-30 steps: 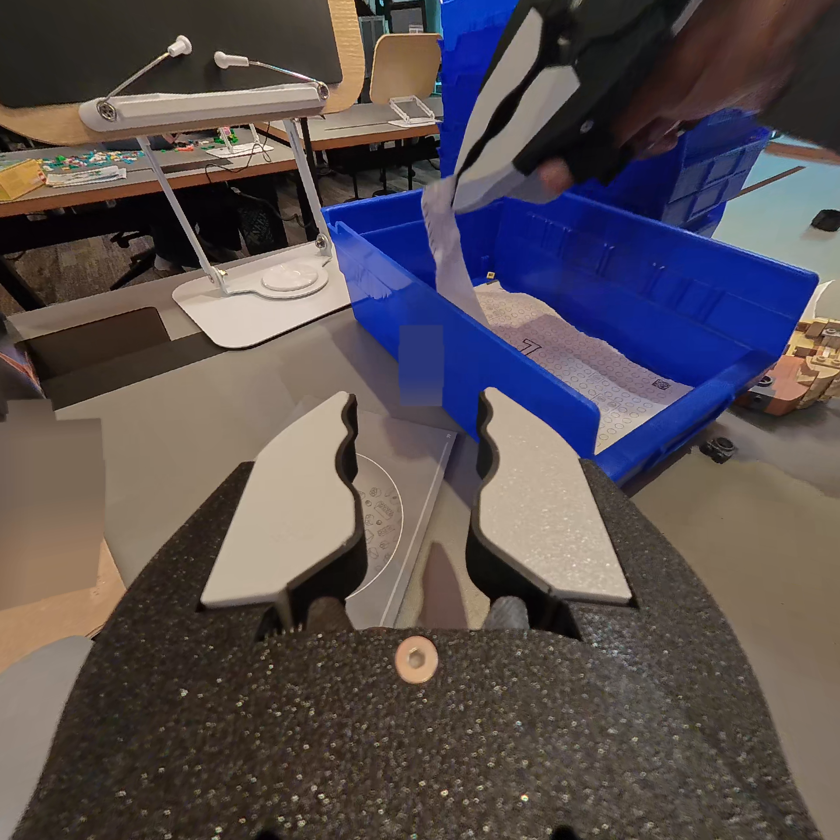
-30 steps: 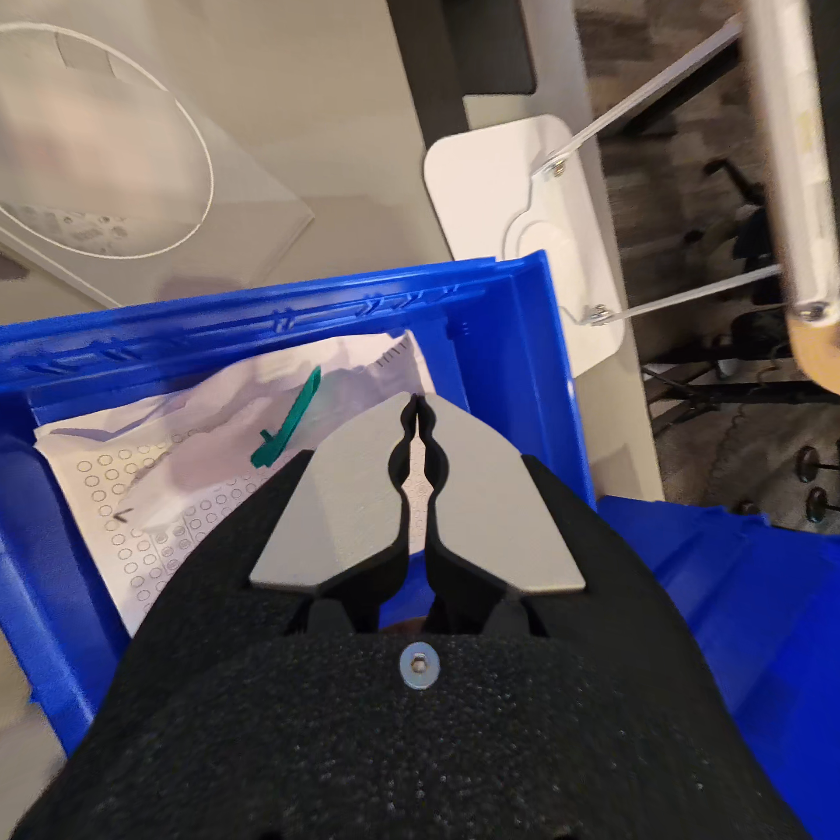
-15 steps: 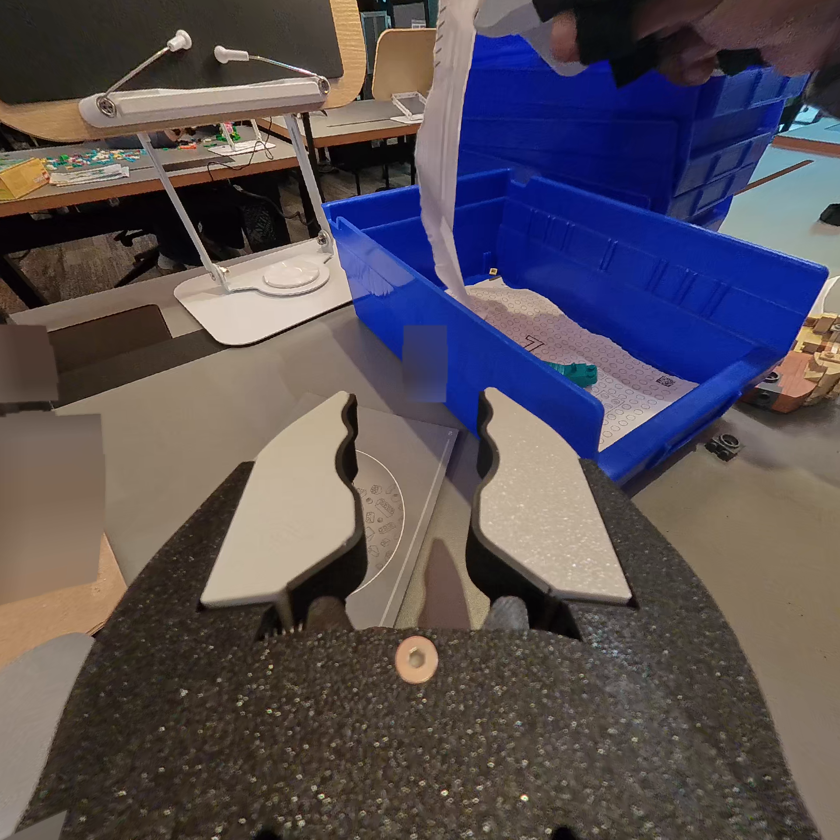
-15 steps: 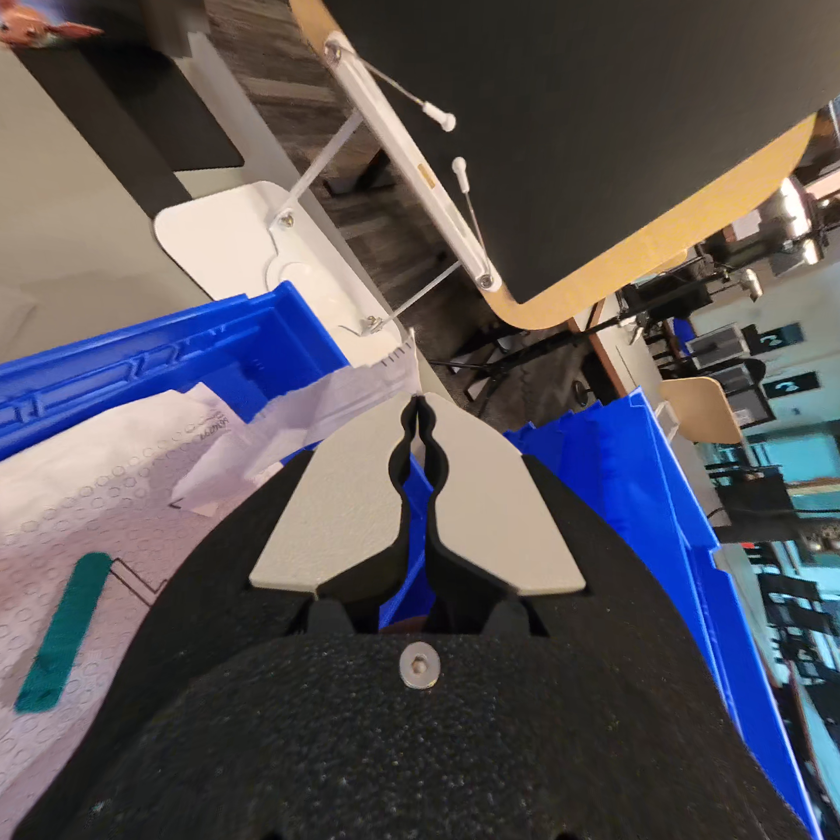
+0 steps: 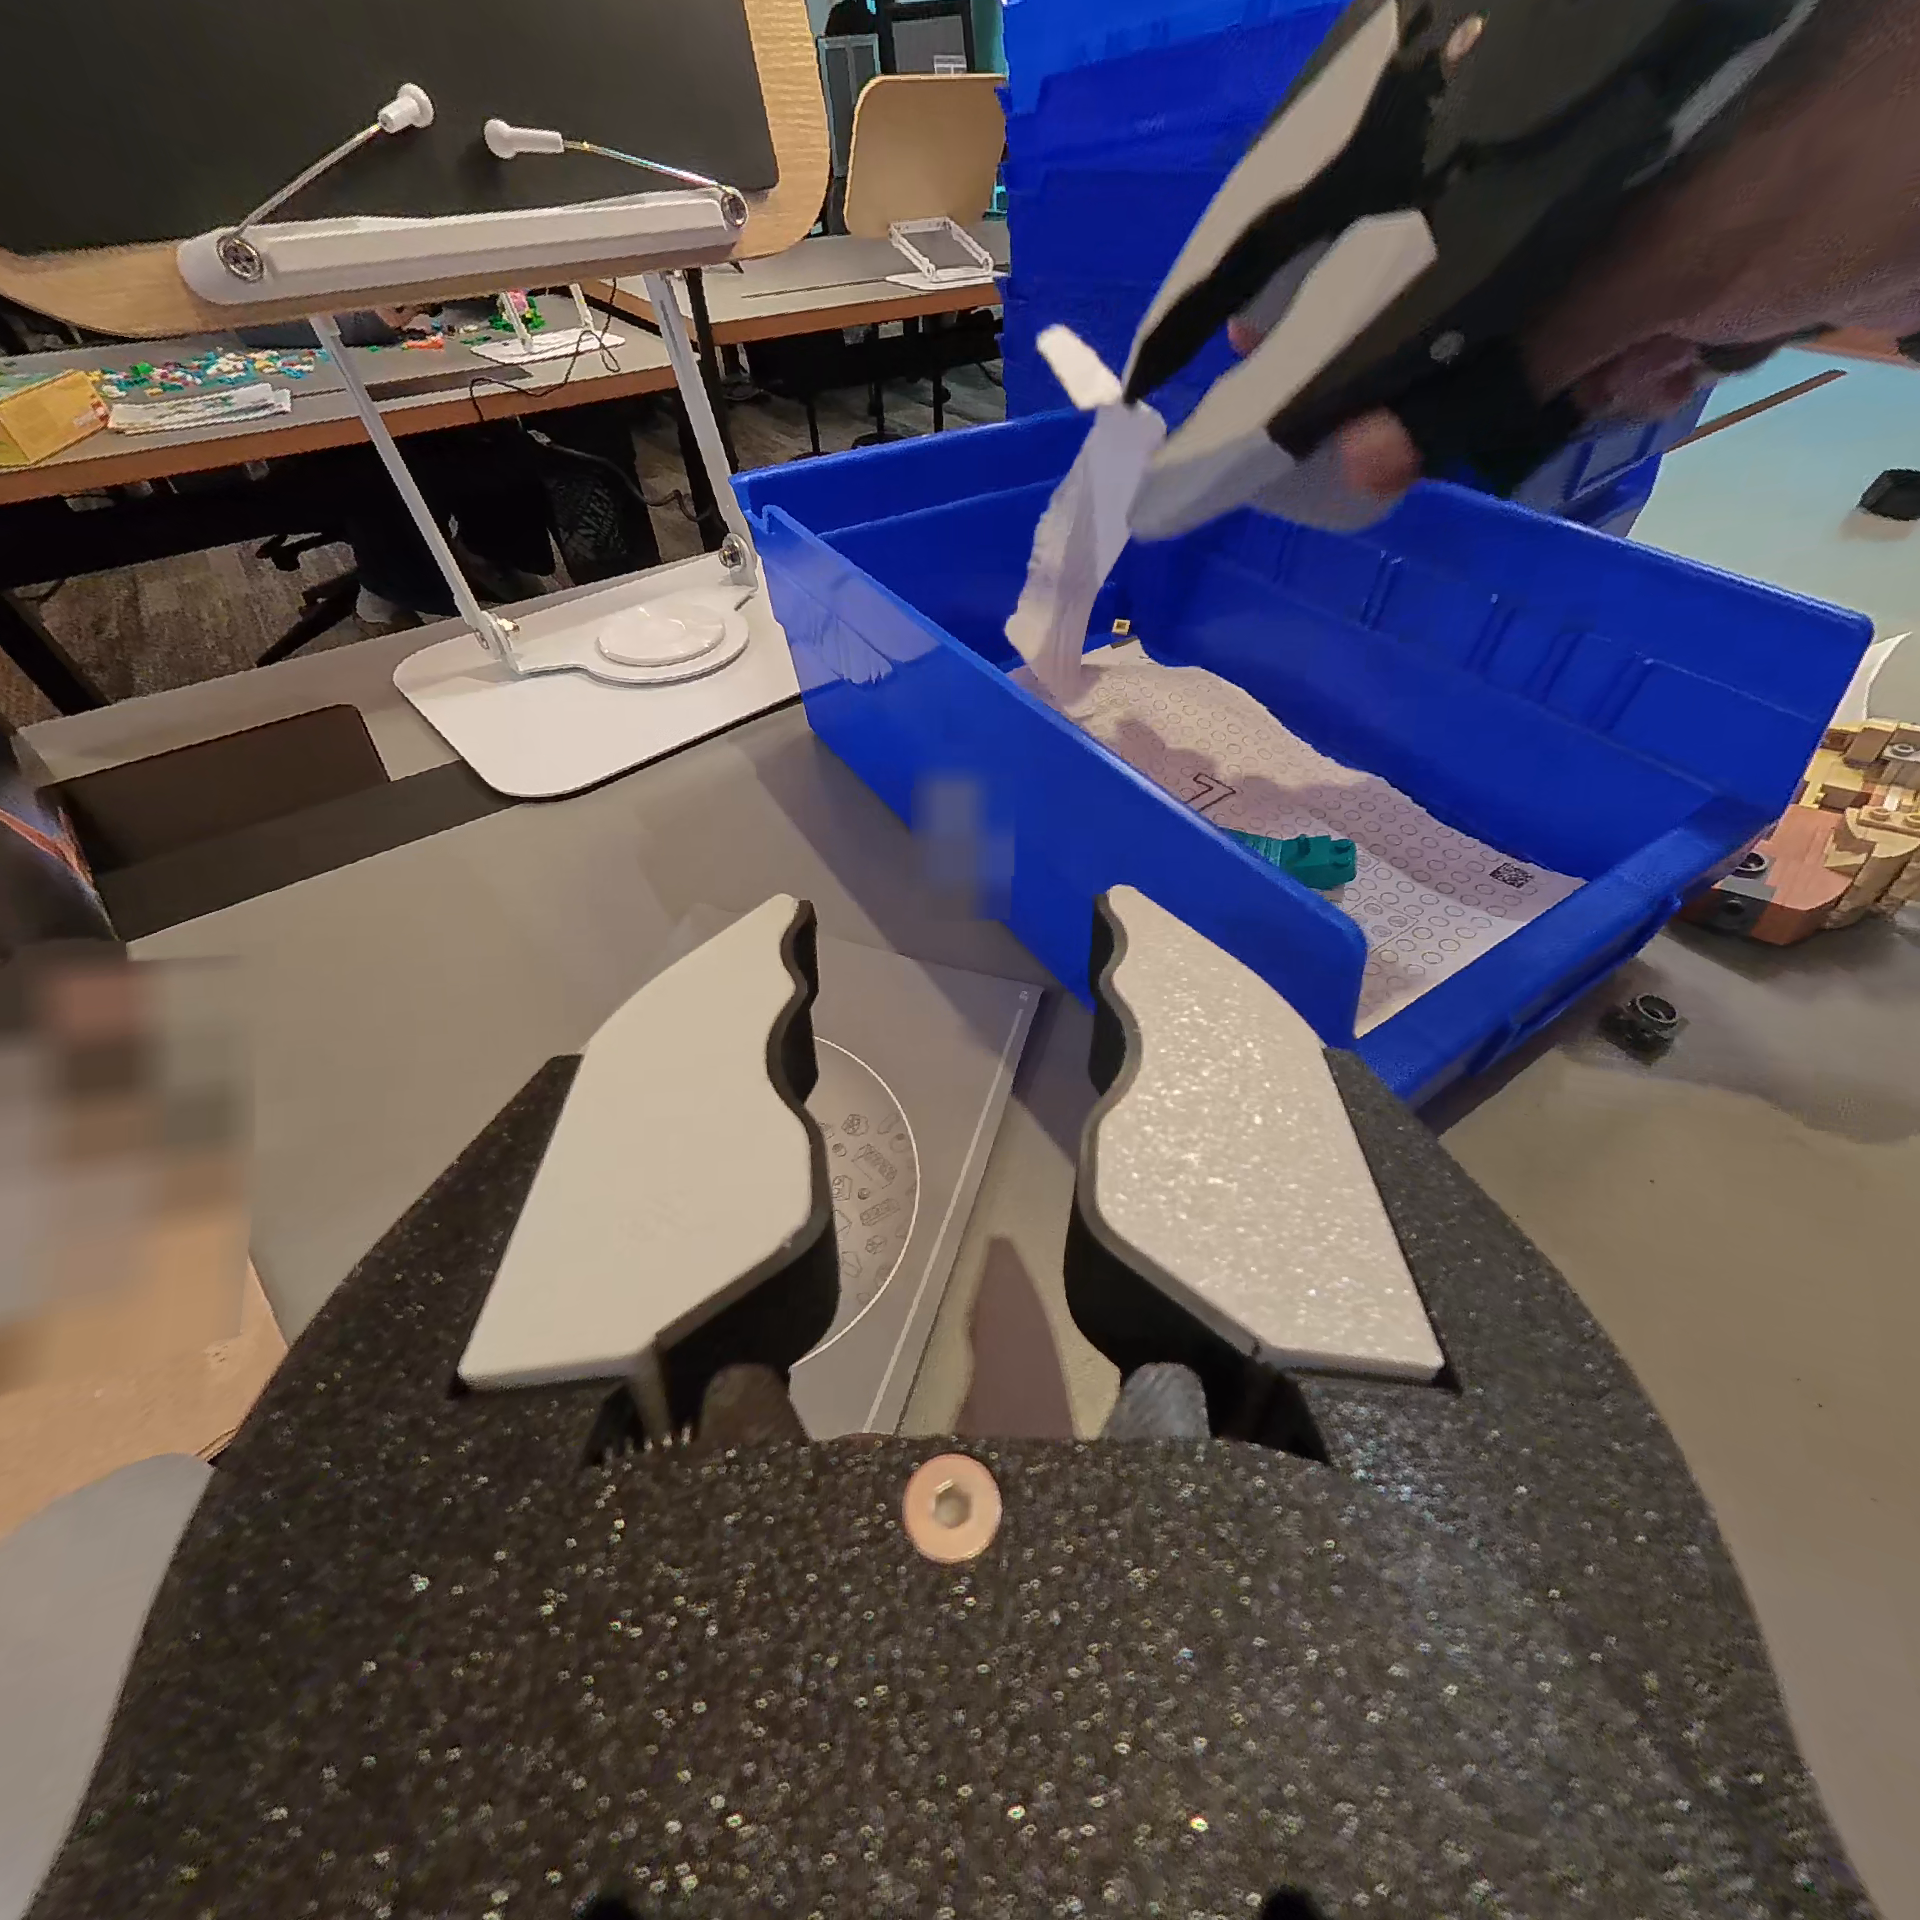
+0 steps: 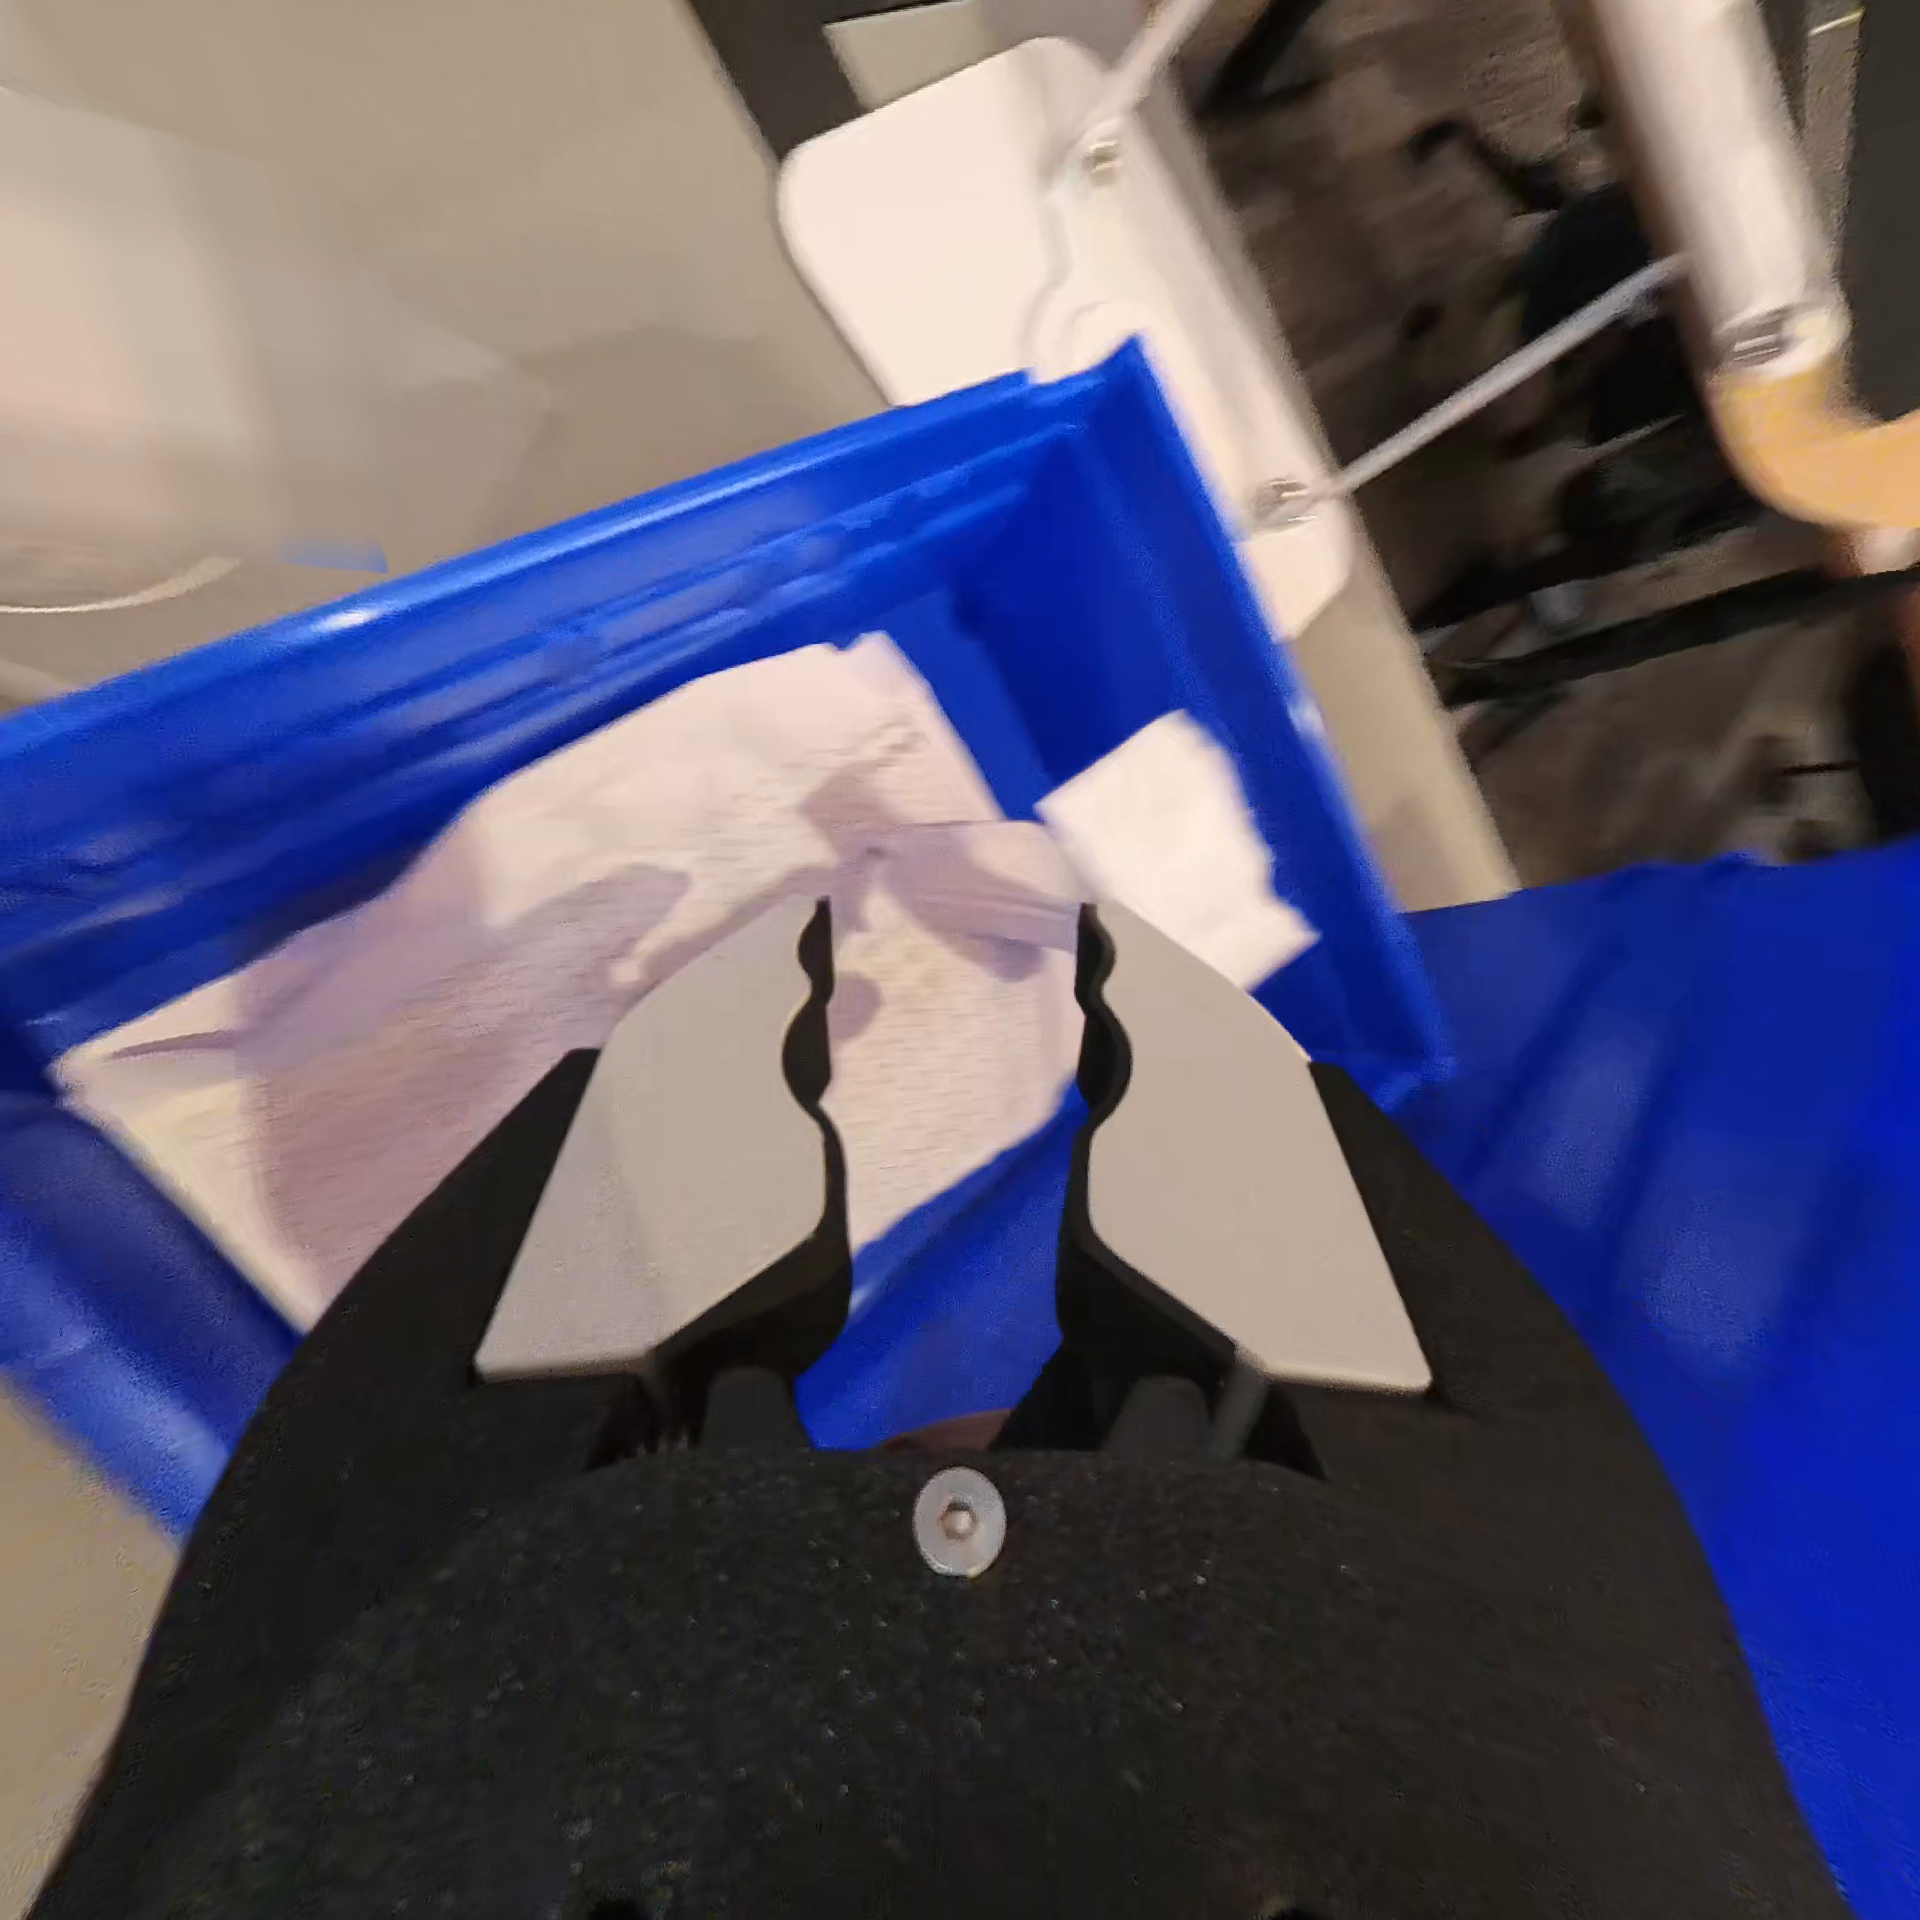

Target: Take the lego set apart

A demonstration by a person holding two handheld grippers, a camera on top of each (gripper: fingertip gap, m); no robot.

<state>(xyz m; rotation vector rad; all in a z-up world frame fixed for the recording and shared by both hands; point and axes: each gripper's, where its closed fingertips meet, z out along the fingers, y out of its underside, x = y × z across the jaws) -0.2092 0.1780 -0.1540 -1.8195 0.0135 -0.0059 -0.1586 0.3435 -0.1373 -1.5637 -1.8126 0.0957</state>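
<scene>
Left gripper [image 5: 951,935]: jaws spread with nothing between them, held low above the grey bench [image 5: 436,997]. Directly beneath lies a flat grey card with a printed circle [image 5: 935,1081]; just ahead and to the right stands the near wall of a blue bin [image 5: 1143,873].

Right gripper [image 6: 951,925]: jaws spread, poised over the far end of the same blue bin [image 6: 520,665]. In the left wrist view, the raised end of a white paper bag [image 5: 1081,540] hangs at the tips of the parted jaws, while its lower part lies flat on the bin floor. Whether a pad presses on the bag cannot be told. The right wrist view is motion-blurred and shows the bag's pale surface [image 6: 644,914] between and beyond the fingertips.

A teal toy piece [image 5: 1304,860] rests on the bag near the bin's front end. Behind the bin: a white desk lamp [image 5: 582,675] on the bench and a stack of further blue bins [image 5: 1101,208]. To the right of the bin, a brown brick model [image 5: 1849,842].
</scene>
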